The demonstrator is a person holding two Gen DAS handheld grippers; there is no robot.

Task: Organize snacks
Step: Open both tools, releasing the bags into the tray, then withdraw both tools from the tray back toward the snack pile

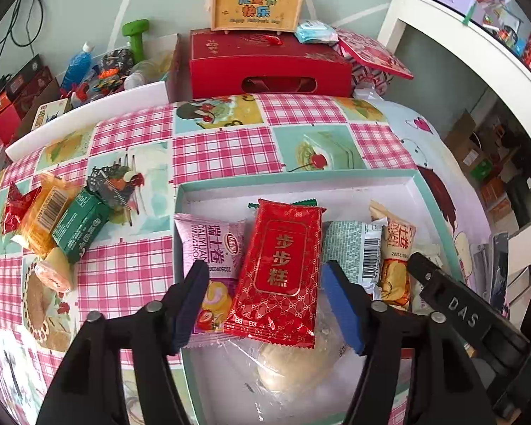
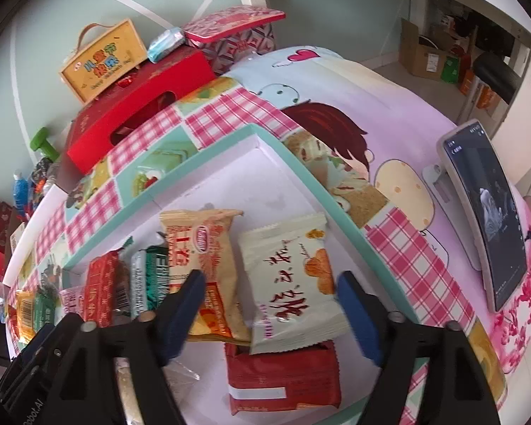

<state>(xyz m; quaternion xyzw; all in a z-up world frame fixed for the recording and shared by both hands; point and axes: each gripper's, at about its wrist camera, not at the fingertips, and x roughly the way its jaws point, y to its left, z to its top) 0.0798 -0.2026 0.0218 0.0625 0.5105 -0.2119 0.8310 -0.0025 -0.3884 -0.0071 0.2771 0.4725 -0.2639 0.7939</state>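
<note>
A teal-rimmed white box (image 1: 293,177) lies on the checked tablecloth and holds several snack packets. My left gripper (image 1: 265,276) hovers open over a red packet with gold characters (image 1: 276,269); its blue pads stand clear of both edges. A pink roll-cake packet (image 1: 212,248) lies to the left, and a green-white one (image 1: 350,251) and an orange one (image 1: 396,255) to the right. My right gripper (image 2: 270,283) is open around a white pastry packet (image 2: 293,283), which rests on an orange packet (image 2: 205,248) and a dark red one (image 2: 283,375).
Loose snacks (image 1: 53,219) and a small roll (image 1: 53,272) lie on the cloth left of the box. A red gift box (image 1: 269,63) with a yellow case (image 1: 256,3) on top stands at the back. A phone on a stand (image 2: 488,212) is at the right.
</note>
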